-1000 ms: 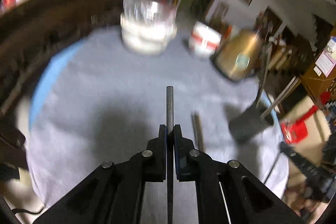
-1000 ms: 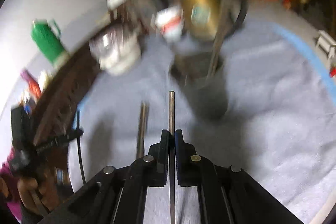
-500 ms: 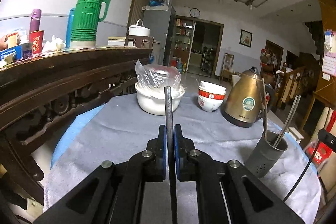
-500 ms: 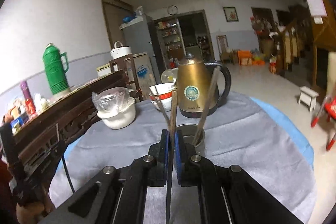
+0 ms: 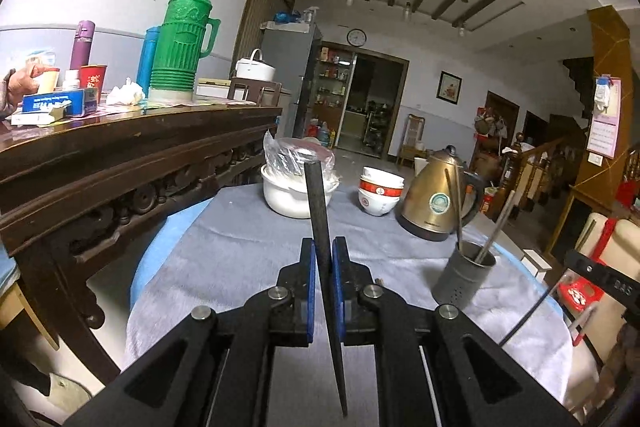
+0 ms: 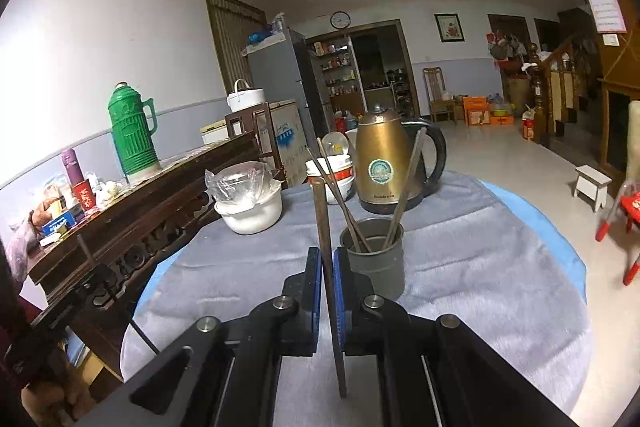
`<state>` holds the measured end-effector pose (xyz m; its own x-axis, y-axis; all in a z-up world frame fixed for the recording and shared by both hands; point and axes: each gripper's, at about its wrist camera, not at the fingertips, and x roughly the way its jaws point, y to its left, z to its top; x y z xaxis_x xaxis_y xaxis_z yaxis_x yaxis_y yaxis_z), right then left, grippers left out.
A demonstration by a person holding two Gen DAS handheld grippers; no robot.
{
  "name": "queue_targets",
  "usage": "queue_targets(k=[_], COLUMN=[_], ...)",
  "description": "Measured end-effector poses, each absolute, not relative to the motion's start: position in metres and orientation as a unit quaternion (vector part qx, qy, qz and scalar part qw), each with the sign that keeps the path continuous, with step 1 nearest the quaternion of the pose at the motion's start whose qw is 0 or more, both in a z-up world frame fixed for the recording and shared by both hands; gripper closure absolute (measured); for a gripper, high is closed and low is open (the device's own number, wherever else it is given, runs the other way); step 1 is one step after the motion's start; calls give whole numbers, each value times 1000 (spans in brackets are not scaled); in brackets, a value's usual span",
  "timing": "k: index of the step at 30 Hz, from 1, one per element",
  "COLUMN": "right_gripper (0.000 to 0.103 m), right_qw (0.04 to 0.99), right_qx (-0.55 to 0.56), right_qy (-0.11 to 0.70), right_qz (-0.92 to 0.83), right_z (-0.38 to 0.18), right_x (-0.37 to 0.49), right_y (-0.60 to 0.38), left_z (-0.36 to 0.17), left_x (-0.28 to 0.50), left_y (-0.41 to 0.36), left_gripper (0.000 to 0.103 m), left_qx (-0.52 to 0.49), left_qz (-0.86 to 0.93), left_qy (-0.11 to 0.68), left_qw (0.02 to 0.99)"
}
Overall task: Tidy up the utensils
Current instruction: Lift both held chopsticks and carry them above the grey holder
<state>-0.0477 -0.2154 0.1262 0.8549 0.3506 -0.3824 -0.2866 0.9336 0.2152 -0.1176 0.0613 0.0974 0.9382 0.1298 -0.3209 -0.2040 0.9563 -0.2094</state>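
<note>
A living room with beamed ceiling, wall clock and fridge beyond; nearer, a round tabletop [image 6: 480, 267] under a grey cloth. Compared with a second ago, both views tipped up from looking down at the cloth to level, blur gone, each chopstick now lifted clear of the cloth. Left gripper [image 5: 323, 291] clenched on a dark chopstick [image 5: 318, 211], tip rising in front of the white bowl [image 5: 292, 199]. Right gripper [image 6: 327, 291] likewise clenched on a brownish chopstick [image 6: 320, 215], standing just left of the grey utensil holder [image 6: 376, 263]. Holder already carrying several sticks, leaning against its rim. Probably means the picking-up is done and the dropping-in comes next; right side close to the holder's mouth, left side well apart from it [image 5: 464, 275].

Writing: round teal badge on the gold kettle [image 6: 384, 163], small print under it not legible. Red characters on the stacked bowls [image 5: 380, 191] and on a red cup [image 5: 93, 79] on the wooden sideboard [image 5: 132, 147], unreadable. Blue box [image 5: 60, 103] there with white print, too small. Pink calendar [image 5: 606, 123] on the wall, text not resolvable. Green thermos [image 5: 182, 43] embossed, no words made out
</note>
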Motion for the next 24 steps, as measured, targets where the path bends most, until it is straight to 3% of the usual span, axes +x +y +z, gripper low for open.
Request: queue_targets(k=[15,24], right_gripper=[97,97], right_qw=[973,971], right_qx=[79,68], right_qy=[164,186], right_qz=[144,135], right_z=[154,133], right_x=[-58,-53], right_y=[-231,-232], left_z=[122,108], left_x=[-104,-100], left_y=[62,61], left_gripper=[96,96], left_qx=[-158,-137], left_qz=[62,84], left_qy=[126,130], left_qw=[977,978])
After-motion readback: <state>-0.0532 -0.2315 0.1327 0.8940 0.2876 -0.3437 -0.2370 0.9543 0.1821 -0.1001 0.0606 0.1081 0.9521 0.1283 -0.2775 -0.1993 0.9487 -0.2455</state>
